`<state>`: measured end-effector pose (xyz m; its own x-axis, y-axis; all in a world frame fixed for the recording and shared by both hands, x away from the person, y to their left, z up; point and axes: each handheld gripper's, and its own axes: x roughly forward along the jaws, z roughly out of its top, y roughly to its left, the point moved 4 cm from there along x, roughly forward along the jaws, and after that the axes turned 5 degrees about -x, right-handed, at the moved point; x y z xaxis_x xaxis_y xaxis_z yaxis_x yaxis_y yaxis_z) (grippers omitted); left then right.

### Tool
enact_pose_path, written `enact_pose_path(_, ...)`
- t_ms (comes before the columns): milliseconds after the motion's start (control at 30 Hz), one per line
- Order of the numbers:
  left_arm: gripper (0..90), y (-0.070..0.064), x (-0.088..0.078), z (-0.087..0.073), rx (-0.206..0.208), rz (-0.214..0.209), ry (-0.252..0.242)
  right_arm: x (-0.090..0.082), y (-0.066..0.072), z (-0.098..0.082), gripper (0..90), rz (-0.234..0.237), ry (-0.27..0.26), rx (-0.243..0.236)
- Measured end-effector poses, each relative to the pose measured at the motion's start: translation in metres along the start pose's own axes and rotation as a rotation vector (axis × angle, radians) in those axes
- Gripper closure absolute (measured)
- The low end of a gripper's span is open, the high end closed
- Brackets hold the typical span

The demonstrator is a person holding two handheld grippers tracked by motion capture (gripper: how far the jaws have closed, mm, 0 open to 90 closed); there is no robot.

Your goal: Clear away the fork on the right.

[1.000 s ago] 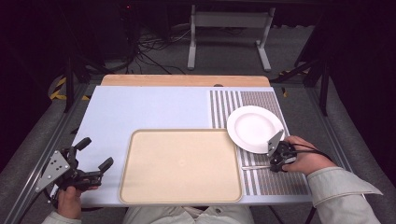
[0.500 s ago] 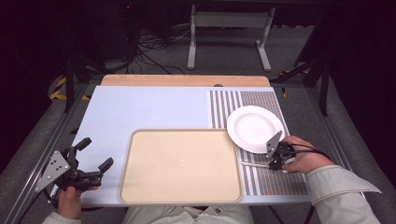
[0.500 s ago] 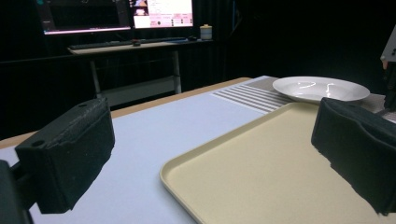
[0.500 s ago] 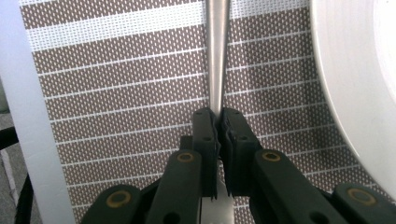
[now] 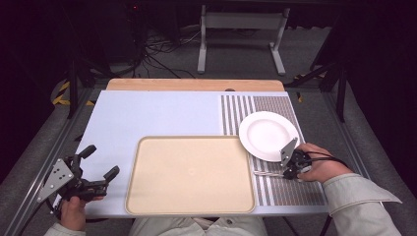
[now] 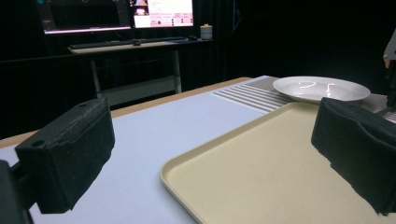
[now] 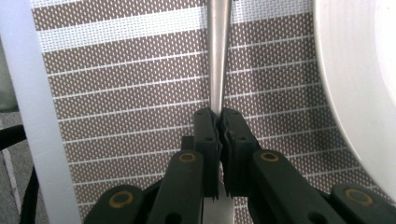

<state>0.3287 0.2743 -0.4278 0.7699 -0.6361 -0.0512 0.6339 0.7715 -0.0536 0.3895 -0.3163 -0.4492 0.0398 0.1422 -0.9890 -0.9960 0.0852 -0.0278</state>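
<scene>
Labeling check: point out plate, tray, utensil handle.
plate [image 5: 268, 134], high view, centre of the well
tray [image 5: 191, 172], high view, bare middle of the floor
utensil handle [image 7: 217, 56], right gripper view, flat metal shaft above the jaws

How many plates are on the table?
1. The white plate sits on the striped placemat at the table's right side, just beyond the right gripper, beside the beige tray. Nothing seems to hide another.

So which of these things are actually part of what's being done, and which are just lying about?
In use:
right claw, shut on a thin silver metal utensil handle
round white plate
striped brown woven placemat

Probably idle:
beige rectangular plastic tray
left claw, open, holding nothing
</scene>
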Motion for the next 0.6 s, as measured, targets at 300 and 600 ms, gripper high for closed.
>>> enact_pose_path(300,0.2,0.0,0.0,0.0,0.003,-0.001,-0.002,-0.019,0.002,0.004,86.7,-0.044,-0.032,-0.007)
enact_pose_path(600,0.2,0.0,0.0,0.0,0.005,-0.002,0.0,-0.042,0.003,0.013,86.8,-0.084,-0.077,-0.02)
